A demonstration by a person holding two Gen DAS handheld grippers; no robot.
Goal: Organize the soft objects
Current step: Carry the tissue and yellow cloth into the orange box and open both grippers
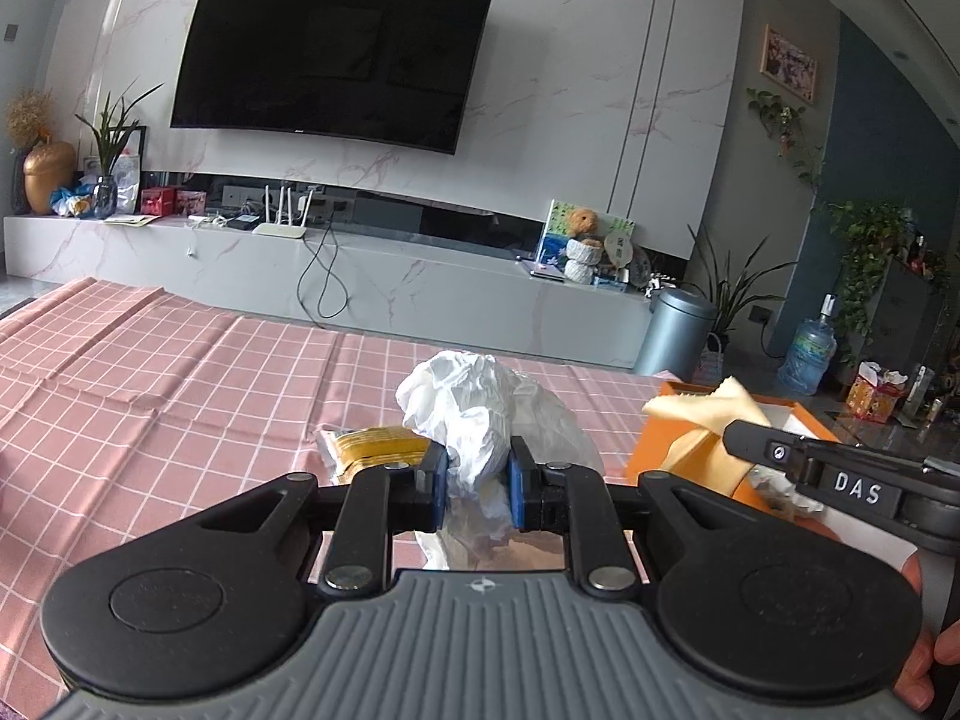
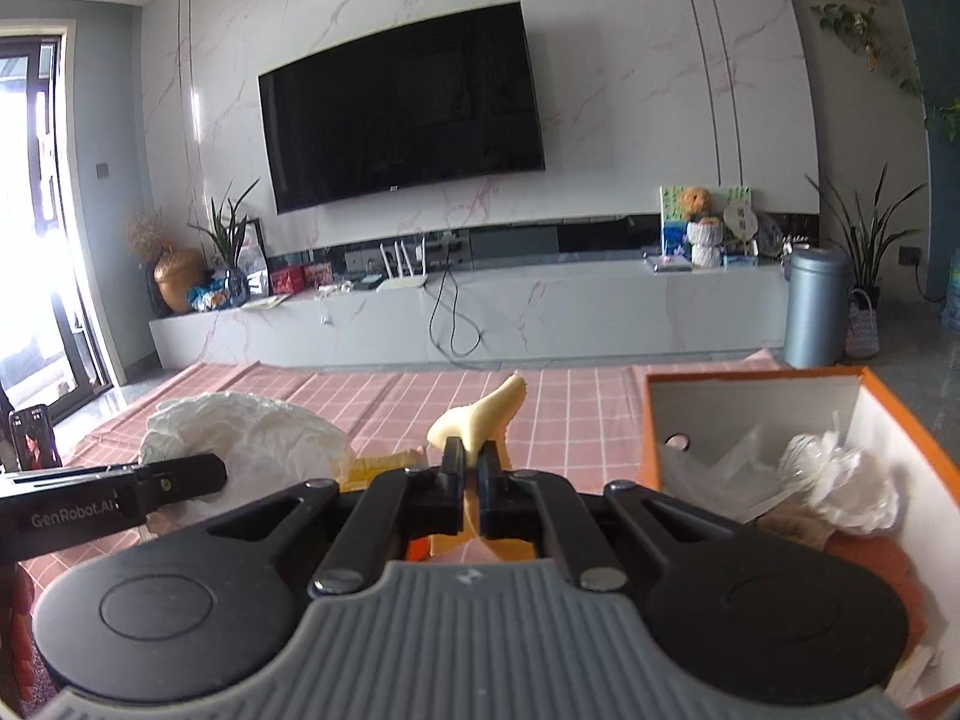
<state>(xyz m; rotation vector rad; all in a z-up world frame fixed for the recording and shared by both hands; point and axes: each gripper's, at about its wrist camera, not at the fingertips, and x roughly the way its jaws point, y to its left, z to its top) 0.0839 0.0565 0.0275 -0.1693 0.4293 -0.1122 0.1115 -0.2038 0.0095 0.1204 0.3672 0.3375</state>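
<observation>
The left claw (image 1: 477, 483) is clenching a crumpled white plastic bag (image 1: 480, 408), lifted above the desk (image 1: 180, 372). The right claw (image 2: 471, 474) is pinching a pale yellow cloth (image 2: 480, 417) tightly. An orange box (image 2: 900, 420) is standing at the right; only the right view is showing the soft items inside it.
</observation>
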